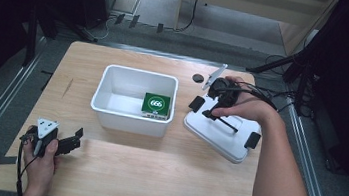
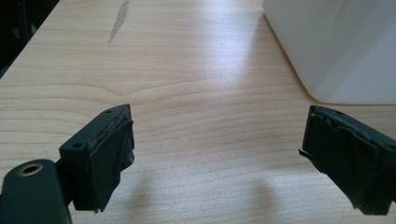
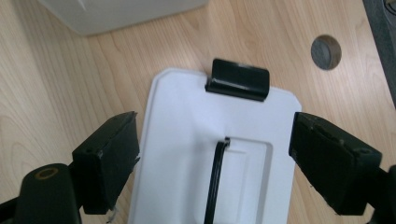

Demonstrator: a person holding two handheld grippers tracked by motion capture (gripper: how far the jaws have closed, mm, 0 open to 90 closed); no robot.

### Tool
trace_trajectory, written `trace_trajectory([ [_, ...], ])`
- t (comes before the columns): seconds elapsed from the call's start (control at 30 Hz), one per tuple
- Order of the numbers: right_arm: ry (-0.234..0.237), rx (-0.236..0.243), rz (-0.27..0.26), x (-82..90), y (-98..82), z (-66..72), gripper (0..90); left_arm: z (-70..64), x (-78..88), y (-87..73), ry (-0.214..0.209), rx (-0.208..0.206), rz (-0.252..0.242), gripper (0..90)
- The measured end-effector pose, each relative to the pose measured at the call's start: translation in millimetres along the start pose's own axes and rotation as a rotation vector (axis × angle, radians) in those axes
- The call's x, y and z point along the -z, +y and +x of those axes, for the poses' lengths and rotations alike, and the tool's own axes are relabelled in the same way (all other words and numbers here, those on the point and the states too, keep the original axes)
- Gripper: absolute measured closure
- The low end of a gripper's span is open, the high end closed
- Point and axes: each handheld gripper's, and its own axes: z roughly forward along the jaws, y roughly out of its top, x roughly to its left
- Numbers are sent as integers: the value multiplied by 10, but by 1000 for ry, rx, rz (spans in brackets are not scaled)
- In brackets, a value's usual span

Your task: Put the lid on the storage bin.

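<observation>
Light wood table (image 1: 153, 176), grey floor beyond. Near edge: left gripper (image 1: 76, 139) held low over bare wood, jaws wide apart, empty. Right gripper (image 1: 208, 108) hovers above white lid (image 1: 218, 136), jaws spread either side of its thin black handle (image 3: 215, 179), not gripping. White bin (image 1: 132, 118) holds green box (image 1: 156, 106).

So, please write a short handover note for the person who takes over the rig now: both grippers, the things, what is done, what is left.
Left hand-held gripper: open, holding nothing, low over the table near its front left.
Right hand-held gripper: open, above the white lid, jaws either side of its black handle.
White bin: centre of table, open, a green box inside.
Lid lies right of the bin.
Done: box in bin.
Left, probably: grasp lid, close bin.
</observation>
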Motion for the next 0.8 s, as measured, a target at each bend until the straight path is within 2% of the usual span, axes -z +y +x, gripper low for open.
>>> trace_trajectory([
  [0.27, -17, -42, 2, -70, -214, -16, 205, 1, -3, 0, -1, 0, 0, 97],
  [0.8, -26, -105, 20, -210, -499, -34, 236, -5, -5, 1, -2, -4, 1, 97],
])
